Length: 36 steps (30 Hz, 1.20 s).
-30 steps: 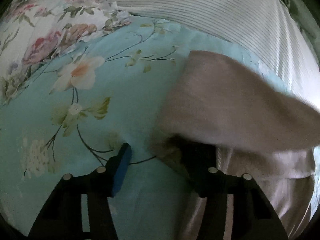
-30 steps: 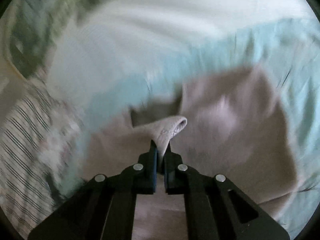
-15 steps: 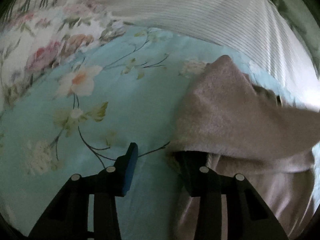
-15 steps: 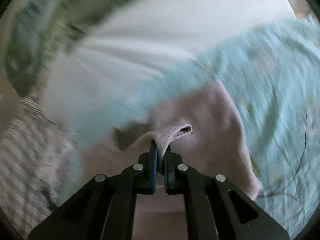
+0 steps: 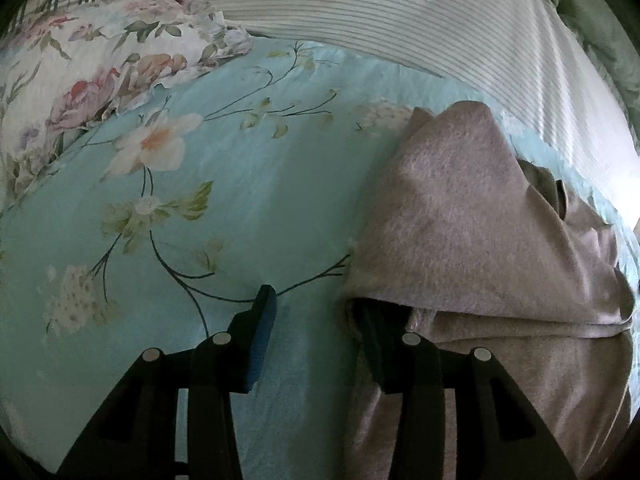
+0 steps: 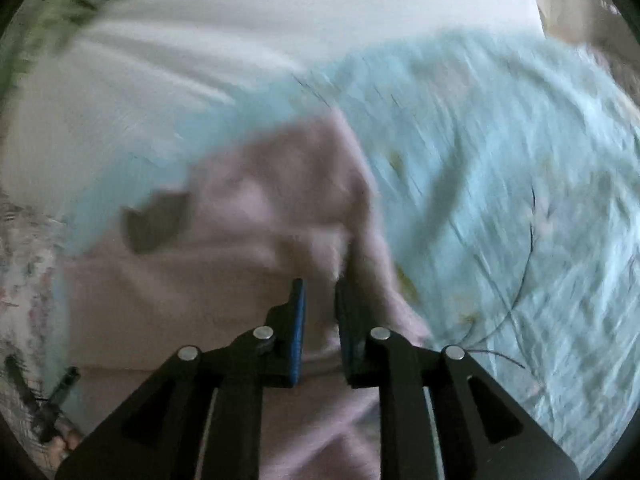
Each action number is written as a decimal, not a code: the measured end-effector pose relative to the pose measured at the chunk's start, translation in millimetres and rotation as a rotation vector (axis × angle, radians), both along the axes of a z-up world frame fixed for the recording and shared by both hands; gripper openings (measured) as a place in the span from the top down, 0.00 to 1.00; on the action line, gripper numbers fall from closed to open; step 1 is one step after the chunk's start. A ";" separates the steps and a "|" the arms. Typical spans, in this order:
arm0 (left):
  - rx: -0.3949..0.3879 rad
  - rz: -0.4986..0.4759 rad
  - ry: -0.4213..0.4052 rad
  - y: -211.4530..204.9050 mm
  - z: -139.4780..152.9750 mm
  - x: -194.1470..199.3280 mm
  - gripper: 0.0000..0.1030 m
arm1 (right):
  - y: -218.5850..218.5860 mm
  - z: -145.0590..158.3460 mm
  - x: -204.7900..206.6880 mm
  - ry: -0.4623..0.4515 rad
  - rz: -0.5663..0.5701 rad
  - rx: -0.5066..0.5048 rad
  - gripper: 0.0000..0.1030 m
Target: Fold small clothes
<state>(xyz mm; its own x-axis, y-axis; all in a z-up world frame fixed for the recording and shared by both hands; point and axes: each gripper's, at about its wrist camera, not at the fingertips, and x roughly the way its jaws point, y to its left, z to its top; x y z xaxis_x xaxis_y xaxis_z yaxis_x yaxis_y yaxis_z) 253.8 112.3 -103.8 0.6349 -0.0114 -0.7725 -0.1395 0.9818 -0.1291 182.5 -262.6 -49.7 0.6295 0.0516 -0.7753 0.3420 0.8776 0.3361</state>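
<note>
I see my left hand-held gripper (image 5: 312, 312) spread wide, its right finger tucked under the folded flap of the pink garment (image 5: 472, 216) on the floral bedsheet (image 5: 200, 200). My right hand-held gripper (image 6: 320, 300) hangs parted above the garment, gripping nothing.

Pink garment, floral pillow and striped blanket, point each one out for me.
pink garment (image 5: 472, 224), left wrist view, folded-over top layer
floral pillow (image 5: 92, 72), left wrist view, rose print
striped blanket (image 5: 400, 12), left wrist view, ribbed middle
</note>
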 end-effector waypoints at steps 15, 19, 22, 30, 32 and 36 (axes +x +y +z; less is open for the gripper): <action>-0.086 0.028 -0.037 8.6 -4.0 -7.5 0.56 | 225.6 4.1 210.5 0.077 0.768 0.416 0.36; -0.093 0.027 -0.044 8.6 -4.2 -7.6 0.56 | 286.5 -31.2 235.9 0.282 0.945 0.505 0.35; -0.118 0.027 -0.049 11.2 -4.4 -7.5 0.56 | 310.3 -40.3 240.2 0.271 1.010 0.642 0.34; -0.208 -0.004 -0.037 19.6 5.2 -17.5 0.60 | 280.2 -34.4 246.8 0.037 0.717 0.645 0.33; -0.238 -0.009 -0.051 21.6 14.9 -23.5 0.60 | 260.8 -19.9 226.8 -0.015 0.716 0.593 0.33; -0.249 -0.031 -0.084 12.0 34.9 -11.0 0.60 | 226.5 -3.2 170.8 -0.072 0.756 0.504 0.41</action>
